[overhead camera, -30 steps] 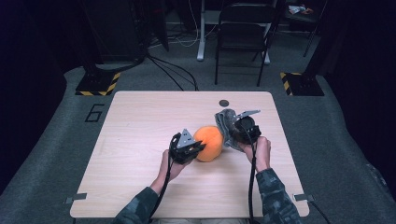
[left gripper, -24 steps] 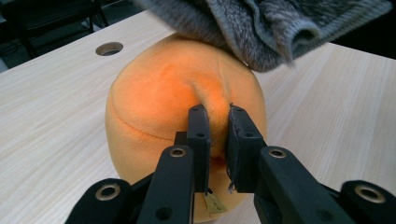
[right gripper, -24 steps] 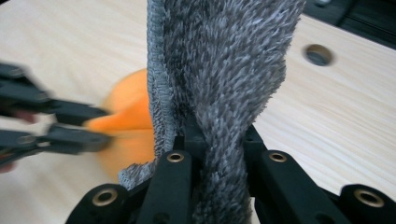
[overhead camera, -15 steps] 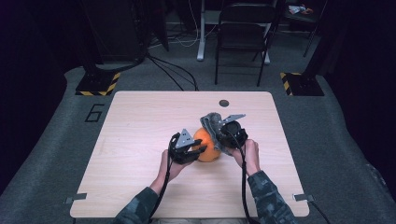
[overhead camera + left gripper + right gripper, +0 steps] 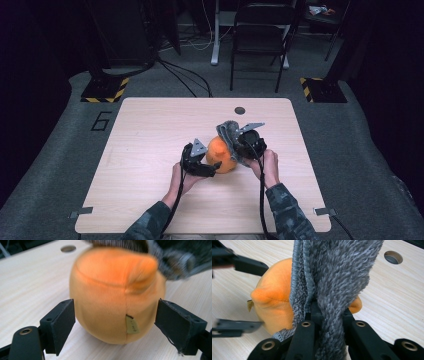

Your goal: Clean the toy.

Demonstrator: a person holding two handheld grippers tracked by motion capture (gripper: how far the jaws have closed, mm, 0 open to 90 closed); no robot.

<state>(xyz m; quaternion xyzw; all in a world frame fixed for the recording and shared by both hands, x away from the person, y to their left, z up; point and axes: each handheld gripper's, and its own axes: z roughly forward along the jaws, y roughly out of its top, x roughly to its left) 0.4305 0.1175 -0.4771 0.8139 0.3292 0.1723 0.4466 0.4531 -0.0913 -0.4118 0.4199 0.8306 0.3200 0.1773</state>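
**Two grippers meet at an orange plush**

Two grippers work near the middle of the table [image 5: 150,130], a little toward the near edge. The orange plush [image 5: 221,154] sits on the wood between them. The left gripper [image 5: 115,322] has just been opening; its pads [image 5: 62,322] flank the plush without pressing it, released. The right gripper [image 5: 325,315] is clenched on a grey fuzzy cloth [image 5: 337,275], draped against the plush's far side.

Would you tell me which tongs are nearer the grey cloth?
Right. The right tongs clamp the grey cloth; the left tongs straddle the orange plush toy beneath it.
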